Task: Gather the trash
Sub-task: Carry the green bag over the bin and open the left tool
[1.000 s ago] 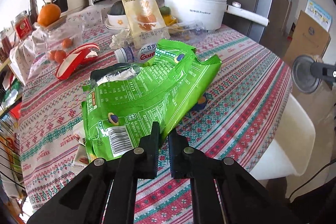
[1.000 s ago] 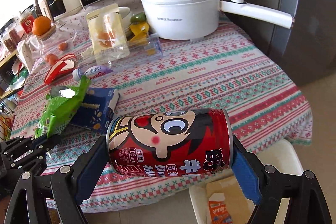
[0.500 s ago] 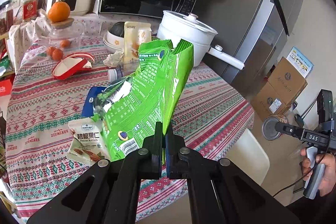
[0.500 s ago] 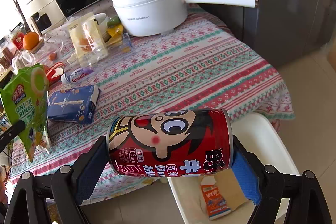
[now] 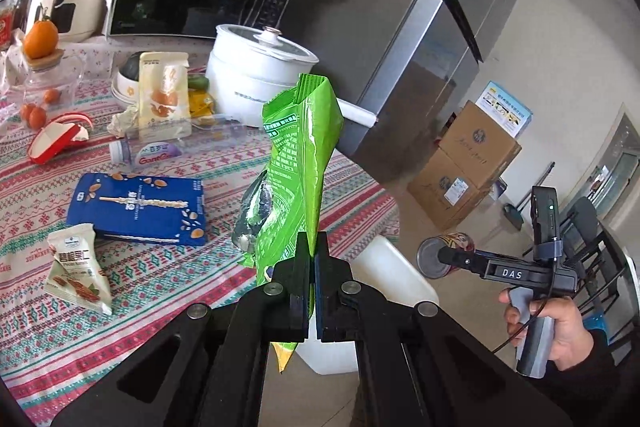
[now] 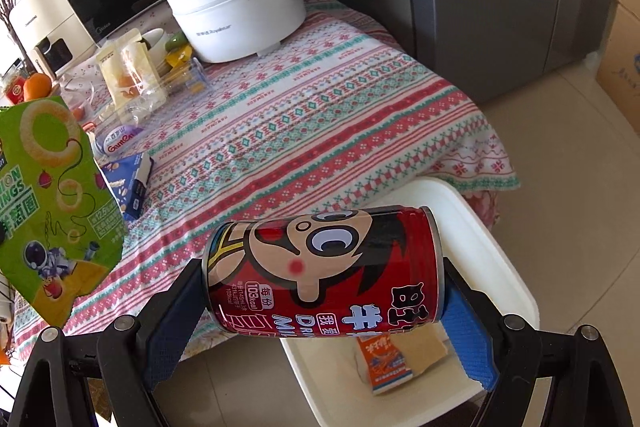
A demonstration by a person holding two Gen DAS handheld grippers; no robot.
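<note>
Nearest, a red drink can is being clamped end to end in the right tool, above the white bin beside the counter. A green snack bag is being pinched by its lower edge in the closed left tool, over the counter's near edge. Farther off, a blue box is being left on the counter. The thin bag could be lost through so small a pinch; the can could be rolled out and dropped beside the bin.

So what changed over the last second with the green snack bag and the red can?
The left gripper closed fully on the green onion-rings bag and lifted it off the table, toward the white bin. The right gripper carried the red milk can over the bin. The can grip and table clutter are unchanged.
</note>
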